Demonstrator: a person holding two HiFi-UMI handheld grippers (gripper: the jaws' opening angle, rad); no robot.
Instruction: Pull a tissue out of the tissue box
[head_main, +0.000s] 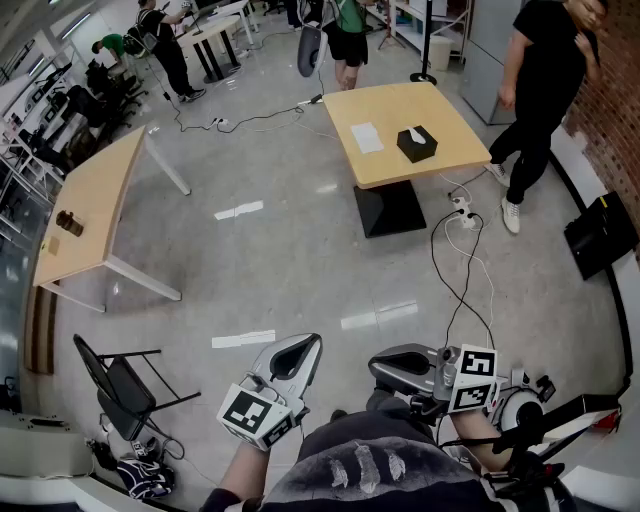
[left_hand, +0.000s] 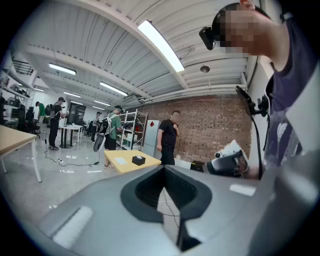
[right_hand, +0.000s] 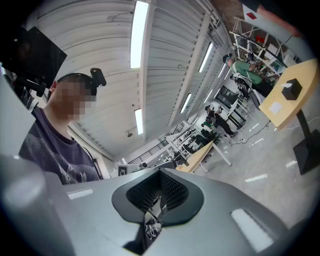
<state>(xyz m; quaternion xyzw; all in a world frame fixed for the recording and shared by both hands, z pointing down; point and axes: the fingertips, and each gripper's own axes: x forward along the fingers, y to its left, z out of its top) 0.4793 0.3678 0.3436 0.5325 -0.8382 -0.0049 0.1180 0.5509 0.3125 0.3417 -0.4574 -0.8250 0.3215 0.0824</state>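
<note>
Approach pending.
Left gripper and right gripper: jaws stood closed, empty; tissue box lay far ahead; nearing, opening needed.

- We see the tissue box: small and black, sitting flat near the middle of the light wooden counter, well away from us.
- We see a white tissue poking up from its top.

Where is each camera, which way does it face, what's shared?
Head view: on the head, steeply down at floor; left gripper, right gripper low.
Left gripper view: on it, facing across the room; shut jaws, torso.
Right gripper view: on it, tilted toward ceiling; shut jaws, torso.
All share the tissue box.
</note>
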